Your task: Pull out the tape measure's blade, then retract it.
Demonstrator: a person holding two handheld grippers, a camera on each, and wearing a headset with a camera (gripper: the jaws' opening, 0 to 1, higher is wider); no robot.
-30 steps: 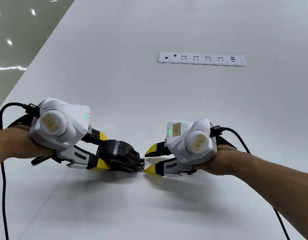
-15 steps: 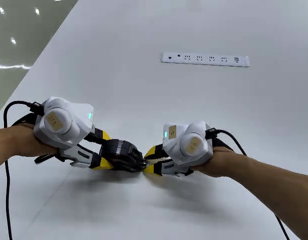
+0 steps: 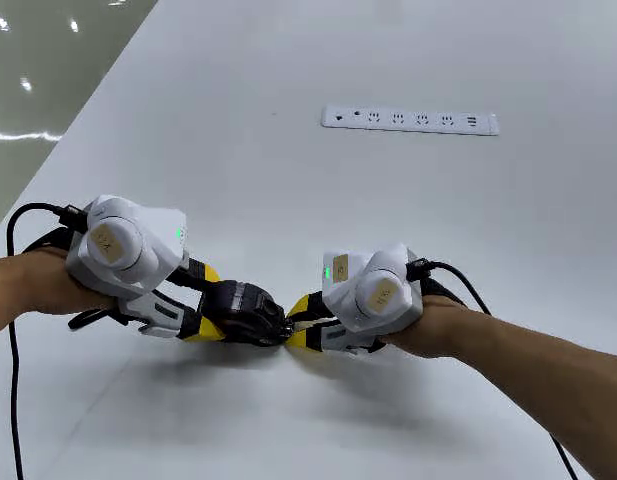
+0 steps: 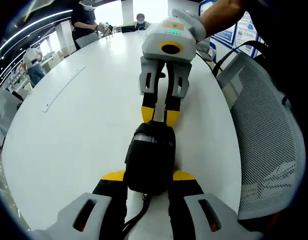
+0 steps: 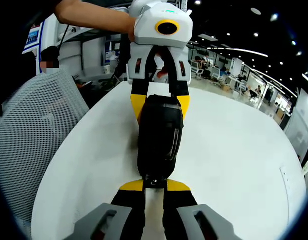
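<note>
A black, rounded, rubbery-looking tape measure [image 3: 243,312] is resting on the smooth white surface [image 3: 288,200], well to the person's side of the flat white power strip [image 3: 409,120]. The left claw [image 4: 149,175] is clamping its chunky case by the sides. The right claw [image 5: 154,186] is pinching narrowly at its blade mouth.
</note>
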